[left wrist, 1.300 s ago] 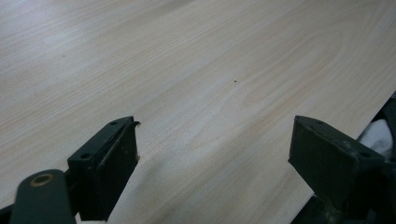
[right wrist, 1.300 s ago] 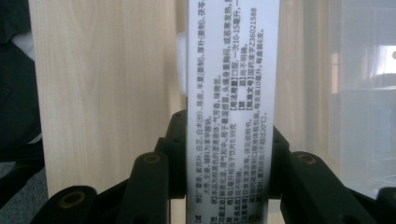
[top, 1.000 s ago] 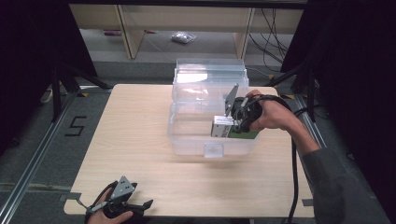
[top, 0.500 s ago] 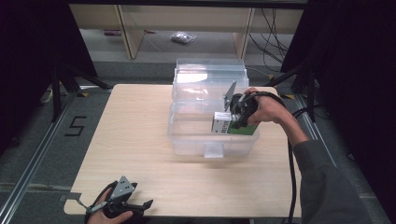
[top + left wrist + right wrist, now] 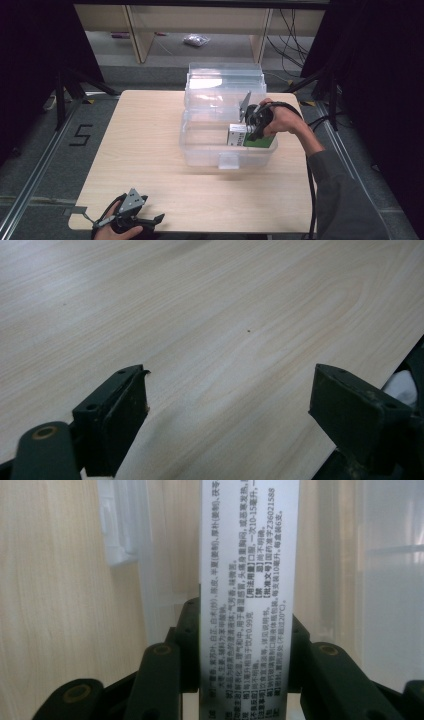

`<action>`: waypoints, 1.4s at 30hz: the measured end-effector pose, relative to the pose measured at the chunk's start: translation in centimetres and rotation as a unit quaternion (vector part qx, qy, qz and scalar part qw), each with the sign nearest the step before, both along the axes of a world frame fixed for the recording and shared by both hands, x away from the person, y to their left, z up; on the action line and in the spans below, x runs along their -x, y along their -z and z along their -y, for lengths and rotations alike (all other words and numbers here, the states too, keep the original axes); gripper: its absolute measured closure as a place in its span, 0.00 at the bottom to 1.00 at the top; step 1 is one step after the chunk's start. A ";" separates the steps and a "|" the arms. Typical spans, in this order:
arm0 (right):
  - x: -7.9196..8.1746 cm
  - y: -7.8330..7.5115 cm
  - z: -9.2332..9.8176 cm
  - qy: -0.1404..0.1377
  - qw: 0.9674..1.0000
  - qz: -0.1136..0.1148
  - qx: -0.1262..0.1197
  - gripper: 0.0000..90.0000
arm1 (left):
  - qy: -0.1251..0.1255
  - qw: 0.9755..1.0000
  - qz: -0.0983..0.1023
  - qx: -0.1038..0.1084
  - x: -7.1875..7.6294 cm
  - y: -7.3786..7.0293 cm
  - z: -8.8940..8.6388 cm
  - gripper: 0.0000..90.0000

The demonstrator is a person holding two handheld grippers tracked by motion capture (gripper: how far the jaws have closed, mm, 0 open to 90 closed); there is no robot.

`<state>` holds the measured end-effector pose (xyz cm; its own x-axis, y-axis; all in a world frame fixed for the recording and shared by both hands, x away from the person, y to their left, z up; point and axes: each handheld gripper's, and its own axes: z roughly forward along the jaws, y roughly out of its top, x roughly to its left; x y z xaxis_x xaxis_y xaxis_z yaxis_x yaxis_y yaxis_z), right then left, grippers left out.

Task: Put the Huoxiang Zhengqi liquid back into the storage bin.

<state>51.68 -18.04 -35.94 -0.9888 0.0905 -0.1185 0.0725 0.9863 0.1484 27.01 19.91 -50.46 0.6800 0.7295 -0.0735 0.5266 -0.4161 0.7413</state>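
Inside the clear plastic box (image 5: 227,145) on the wooden table (image 5: 150,150), the right gripper (image 5: 252,129) squeezes a green and white medicine carton (image 5: 237,135) tight between its jaws. I think the job is almost done: the carton is low in the box but not let go yet. That hand reaches in from the right side. The left gripper (image 5: 145,220) rests at the table's near edge, jaws wide apart and holding nothing.

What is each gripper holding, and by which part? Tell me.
The right gripper is shut on a green and white carton, jaws clamping its two broad faces near one end, inside the clear bin. The left gripper is open, holding nothing.
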 end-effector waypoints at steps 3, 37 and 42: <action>-0.2 0.8 -0.1 -0.001 1.000 -0.003 0.007 0.72 | 0.002 1.000 0.004 -0.004 -0.1 0.1 0.3 0.16; -1.4 4.8 1.1 0.009 0.999 -0.037 0.015 0.71 | -0.005 1.000 0.003 -0.006 0.0 0.2 0.0 0.17; -1.5 5.0 1.0 -0.019 0.999 -0.035 0.008 0.70 | -0.004 1.000 0.004 -0.006 0.0 0.1 0.0 0.17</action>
<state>53.21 -19.03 -40.90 -0.9974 0.0520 -0.0493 0.0453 0.9907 0.1284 27.03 19.93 -50.60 0.6752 0.7353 -0.0596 0.5244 -0.4215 0.7398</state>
